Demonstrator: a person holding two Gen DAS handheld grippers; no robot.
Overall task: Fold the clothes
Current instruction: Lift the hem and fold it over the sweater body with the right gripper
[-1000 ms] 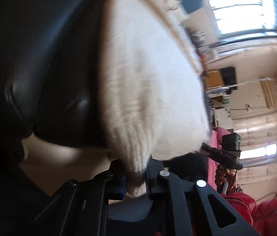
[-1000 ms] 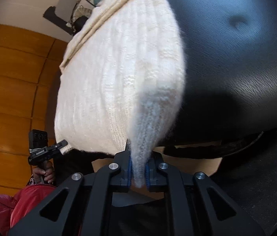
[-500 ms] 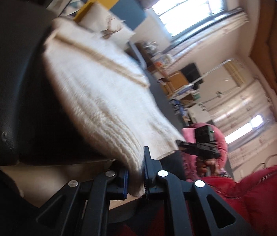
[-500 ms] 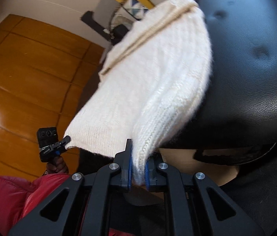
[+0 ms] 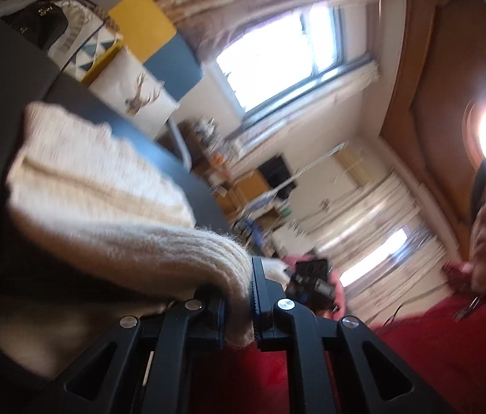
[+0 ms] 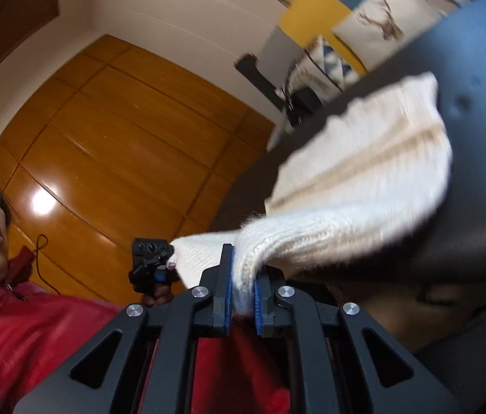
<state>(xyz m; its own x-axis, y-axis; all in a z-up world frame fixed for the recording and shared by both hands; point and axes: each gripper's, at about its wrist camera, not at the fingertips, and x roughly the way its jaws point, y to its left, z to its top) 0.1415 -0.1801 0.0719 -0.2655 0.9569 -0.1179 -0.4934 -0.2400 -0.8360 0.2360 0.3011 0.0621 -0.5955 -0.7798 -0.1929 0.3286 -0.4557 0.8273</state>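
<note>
Cream knit sweater (image 5: 98,207) stretches forward from both grippers over a black padded seat (image 6: 477,138), its far end lying on the cushion. The left gripper (image 5: 237,302) pinches one ribbed corner tight between its blue-lined fingers (image 5: 256,296); the right gripper (image 6: 243,296) clamps the other corner the same way, knit bunched in the narrow gap. Just behind each gripper sits the person's red jacket (image 6: 36,321). Beyond the seat, ahead of the grippers, patterned cushions (image 5: 139,96) lean against a wall
</note>
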